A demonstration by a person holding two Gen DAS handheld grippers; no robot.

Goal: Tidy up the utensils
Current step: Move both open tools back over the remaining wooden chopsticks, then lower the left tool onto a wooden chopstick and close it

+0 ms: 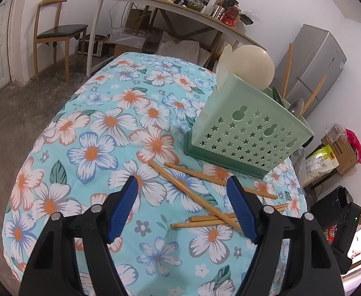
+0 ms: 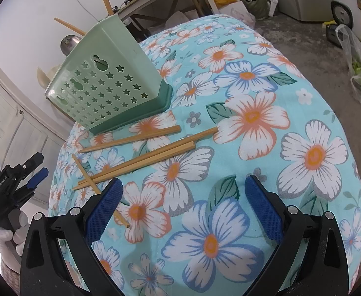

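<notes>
The loose wooden chopsticks (image 1: 205, 197) lie on the floral worktop (image 1: 94, 123) at one o'clock just beyond the left tongs (image 1: 184, 185), nearer than the right tongs (image 2: 184, 187), both wide and empty, long axes slanting toward the green utensil holder (image 1: 244, 133).

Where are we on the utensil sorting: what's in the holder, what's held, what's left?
Done: two wooden chopsticks, a metal spoon and cream ladles stand in the pale green star-perforated holder. In hand: nothing; left gripper and right gripper are open, empty. Left: five loose wooden chopsticks on the floral cloth.
</notes>
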